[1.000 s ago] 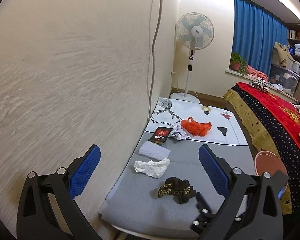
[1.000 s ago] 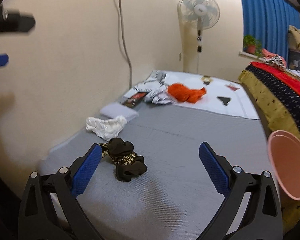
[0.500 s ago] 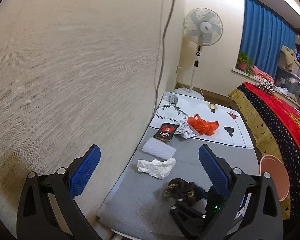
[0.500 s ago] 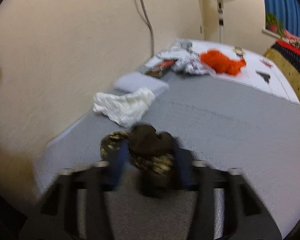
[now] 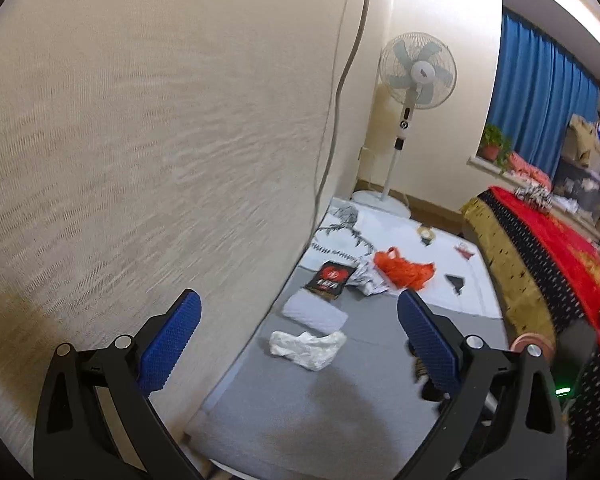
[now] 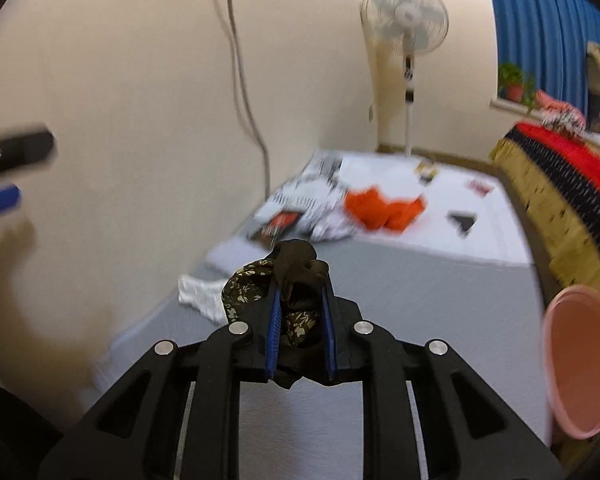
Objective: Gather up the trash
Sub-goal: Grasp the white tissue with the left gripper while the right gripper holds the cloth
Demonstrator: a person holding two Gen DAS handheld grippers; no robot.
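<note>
In the right wrist view a dark brown cloth with a floral patch (image 6: 296,276) sits between the blue pads of my right gripper (image 6: 300,300). Its jaws are closing and the pads press on the cloth, which hangs above the grey mat (image 6: 420,288). On the mat lie a crumpled white tissue (image 5: 306,346), a white pad (image 5: 314,314), a black packet (image 5: 330,280) and an orange bag (image 5: 404,270). My left gripper (image 5: 298,296) is open and holds nothing, close to the wall. A pink bin (image 6: 580,360) stands at the right.
A textured wall with a hanging cable (image 5: 332,120) runs along the left of the mat. A standing fan (image 5: 418,70) is at the far end. A bed with a red and gold cover (image 5: 540,248) borders the right side. A white printed sheet (image 5: 404,232) lies beyond the mat.
My right gripper went from wide open to shut on the dark cloth and lifted it off the mat. The left gripper stayed open and barely moved.
</note>
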